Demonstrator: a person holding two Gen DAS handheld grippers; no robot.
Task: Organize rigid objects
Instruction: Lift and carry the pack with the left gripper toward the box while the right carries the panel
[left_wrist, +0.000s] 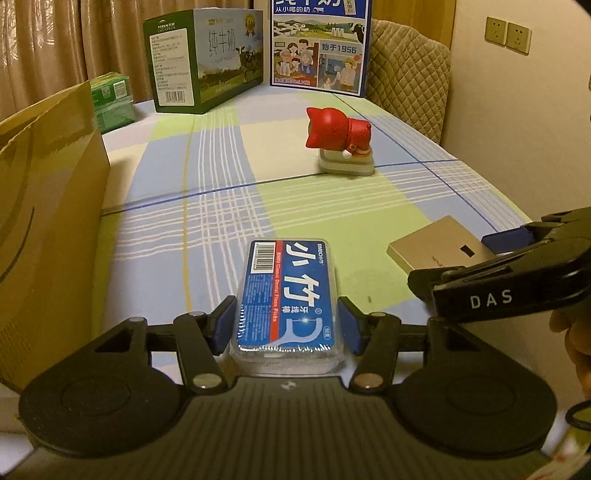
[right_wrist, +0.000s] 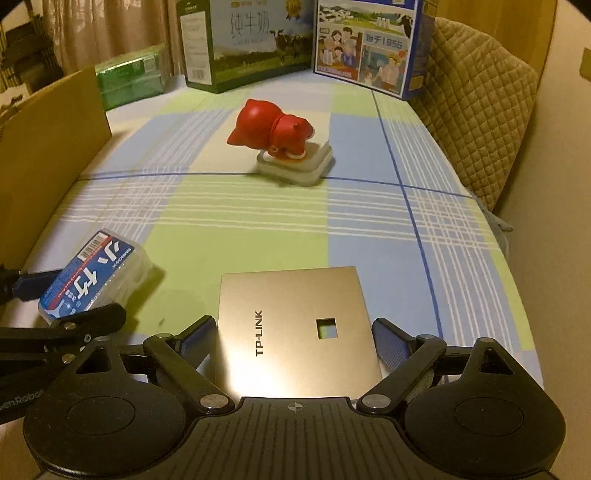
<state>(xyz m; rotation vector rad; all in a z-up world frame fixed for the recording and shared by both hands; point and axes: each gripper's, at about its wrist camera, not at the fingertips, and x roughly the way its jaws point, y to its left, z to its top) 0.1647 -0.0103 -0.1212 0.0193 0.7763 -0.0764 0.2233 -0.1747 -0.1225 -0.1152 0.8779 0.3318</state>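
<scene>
My left gripper (left_wrist: 287, 323) is shut on a clear floss-pick box with a blue label (left_wrist: 287, 295), its blue pads against both long sides; the box also shows in the right wrist view (right_wrist: 92, 275). My right gripper (right_wrist: 293, 338) is closed on a gold TP-LINK plate (right_wrist: 295, 328), its pads touching the plate's side edges; the plate also shows in the left wrist view (left_wrist: 439, 242). A red cat figurine on a pale square base (left_wrist: 341, 142) stands further back on the checked cloth and shows in the right wrist view too (right_wrist: 284, 142).
A brown cardboard box (left_wrist: 44, 221) stands along the left. Two milk cartons, green (left_wrist: 207, 59) and blue (left_wrist: 319, 44), stand at the back. Green packs (left_wrist: 112, 101) lie back left. A quilted chair back (left_wrist: 410, 77) and a wall are on the right.
</scene>
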